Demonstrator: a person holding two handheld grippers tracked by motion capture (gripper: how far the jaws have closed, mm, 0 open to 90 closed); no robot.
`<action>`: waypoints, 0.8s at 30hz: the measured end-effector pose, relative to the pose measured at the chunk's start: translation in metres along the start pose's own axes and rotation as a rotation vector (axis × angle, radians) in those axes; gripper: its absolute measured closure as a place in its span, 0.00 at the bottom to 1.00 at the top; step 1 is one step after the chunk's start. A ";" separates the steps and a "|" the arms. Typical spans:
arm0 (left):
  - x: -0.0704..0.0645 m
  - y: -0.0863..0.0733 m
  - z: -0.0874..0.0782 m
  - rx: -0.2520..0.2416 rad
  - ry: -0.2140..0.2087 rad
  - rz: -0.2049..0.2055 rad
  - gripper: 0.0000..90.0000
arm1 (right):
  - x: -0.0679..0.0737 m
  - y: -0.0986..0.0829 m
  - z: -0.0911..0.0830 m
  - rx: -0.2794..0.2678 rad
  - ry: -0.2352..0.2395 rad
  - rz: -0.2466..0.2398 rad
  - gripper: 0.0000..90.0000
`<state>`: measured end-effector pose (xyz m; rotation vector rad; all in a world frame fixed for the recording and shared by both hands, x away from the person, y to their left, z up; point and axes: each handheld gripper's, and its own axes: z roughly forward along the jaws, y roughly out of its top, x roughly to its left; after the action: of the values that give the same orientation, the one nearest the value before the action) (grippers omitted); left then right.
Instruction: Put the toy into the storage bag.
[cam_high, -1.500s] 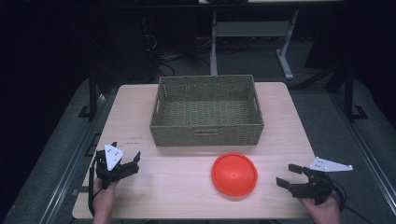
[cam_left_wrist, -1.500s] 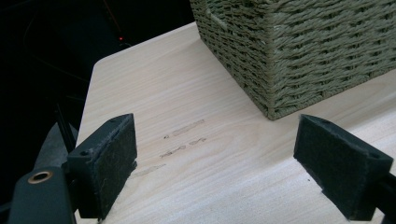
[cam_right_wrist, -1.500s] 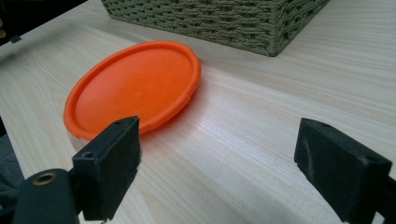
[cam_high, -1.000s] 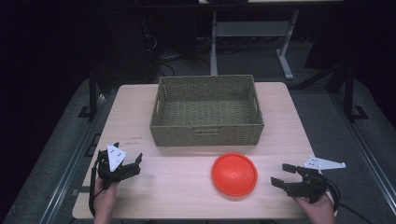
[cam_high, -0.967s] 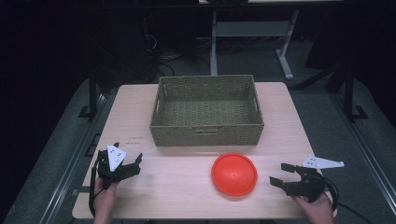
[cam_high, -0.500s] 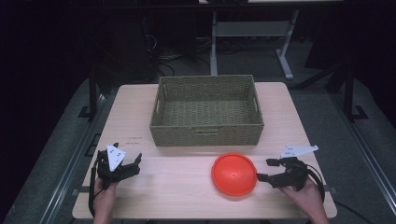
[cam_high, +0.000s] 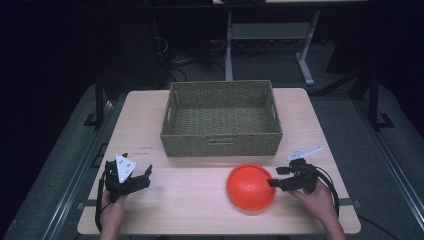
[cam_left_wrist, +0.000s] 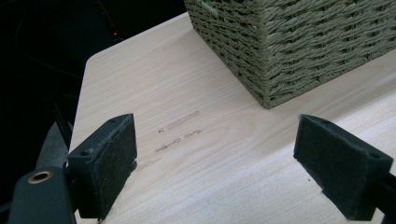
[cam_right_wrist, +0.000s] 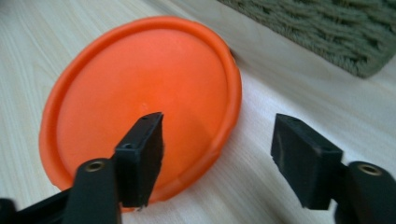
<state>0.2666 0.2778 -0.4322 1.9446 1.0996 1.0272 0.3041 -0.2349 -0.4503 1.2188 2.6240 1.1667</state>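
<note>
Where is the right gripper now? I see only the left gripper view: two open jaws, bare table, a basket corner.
Observer: The right gripper sits at the right edge of an orange plate.
Operator: Is it closed on the plate?
Observer: No. In the right gripper view its jaws are open, one over the plate, one over the table.
Operator: Is anything inside the basket?
Observer: The high view shows the basket empty.

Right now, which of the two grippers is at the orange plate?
The right gripper, at the orange plate's right rim with its jaws open across the edge. The left gripper sits far off near the wooden table's left side, open over bare wood.
</note>
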 end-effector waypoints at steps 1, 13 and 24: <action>0.000 0.000 0.000 0.001 0.001 0.003 0.14 | -0.001 0.000 0.000 0.000 -0.001 0.000 0.40; 0.001 -0.001 -0.002 0.002 0.018 0.001 0.14 | 0.005 0.002 0.015 0.031 -0.007 0.024 0.54; 0.002 -0.001 -0.002 -0.009 0.026 -0.003 0.14 | 0.002 0.001 0.017 0.034 0.025 0.060 0.56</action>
<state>0.2652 0.2806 -0.4317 1.9271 1.1105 1.0564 0.3088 -0.2228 -0.4618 1.3057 2.6543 1.1583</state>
